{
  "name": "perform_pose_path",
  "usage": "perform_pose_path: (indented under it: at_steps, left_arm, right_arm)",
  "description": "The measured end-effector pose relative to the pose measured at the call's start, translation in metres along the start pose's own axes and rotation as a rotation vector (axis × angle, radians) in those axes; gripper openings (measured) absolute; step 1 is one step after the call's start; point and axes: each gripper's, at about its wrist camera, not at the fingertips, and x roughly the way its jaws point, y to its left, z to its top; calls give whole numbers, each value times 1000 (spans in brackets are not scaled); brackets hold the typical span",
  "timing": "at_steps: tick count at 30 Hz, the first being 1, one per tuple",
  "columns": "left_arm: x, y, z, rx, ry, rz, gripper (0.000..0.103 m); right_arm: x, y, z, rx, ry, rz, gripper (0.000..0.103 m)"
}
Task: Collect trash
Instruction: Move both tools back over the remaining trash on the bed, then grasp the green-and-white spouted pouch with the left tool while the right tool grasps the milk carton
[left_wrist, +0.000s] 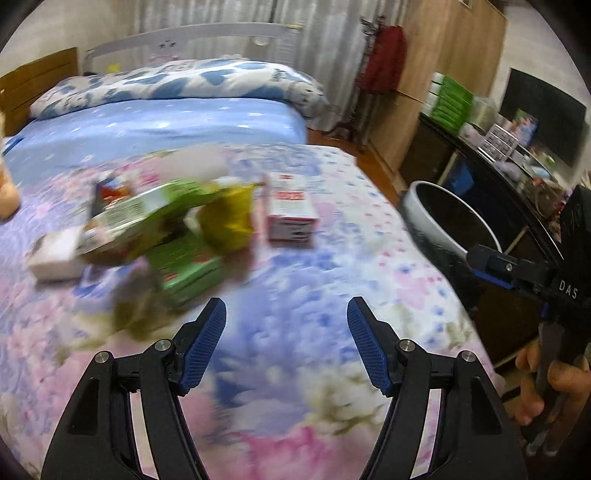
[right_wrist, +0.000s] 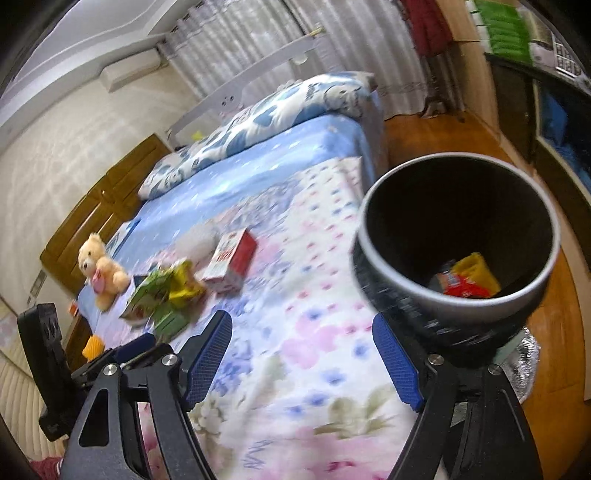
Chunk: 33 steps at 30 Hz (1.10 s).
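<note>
Both sets of jaws stood wide apart and empty. The left gripper (left_wrist: 286, 325) hung over the flowered quilt (left_wrist: 295, 369), its blue pads pointed at the heap of trash. The right gripper (right_wrist: 303, 354) hovered by the bed's edge, with the black bin (right_wrist: 458, 236) just beyond its right finger.

That bin stood beside the bed and already held a yellow wrapper (right_wrist: 476, 271) and something red. On the quilt lay a loose pile: a green carton (left_wrist: 144, 218) tilted across other packets, a crumpled yellow bag (left_wrist: 229, 218), a white box (left_wrist: 55, 258) at the left edge, and a red-and-white carton (left_wrist: 291, 212) a little apart to the right. A teddy bear (right_wrist: 101, 269) sat near the pile, on its far side.

Now the risks, as I judged them. Both views were smeared, so the aim looked unsettled. Because the pieces overlapped, a closing pinch might catch two at once, or nudge the green carton off its stack. The thin yellow bag could slip from the pads, and the soft quilt might get pinched along with it. A carry toward the bin could drop short onto the floor, or clip the rim and tip it.
</note>
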Motion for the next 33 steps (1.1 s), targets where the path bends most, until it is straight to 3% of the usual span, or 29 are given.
perform_pose_path:
  at_steps: [12, 18, 24, 27, 33]
  left_arm:
    - [-10, 73, -18, -122, -2, 100, 69]
    - [-11, 91, -15, -143, -8, 114, 69]
    - [-9, 93, 8, -83, -16, 105, 69]
    - [-5, 91, 23, -26, -23, 106, 76]
    - [16, 87, 37, 72, 15, 111, 79]
  right_arm:
    - [38, 48, -17, -56, 64, 40, 80]
    - [55, 67, -16, -93, 79, 43, 80]
    - [67, 73, -10, -103, 87, 42, 80]
    - [73, 74, -6, -102, 93, 43, 80]
    - [85, 76, 1, -93, 100, 51, 80]
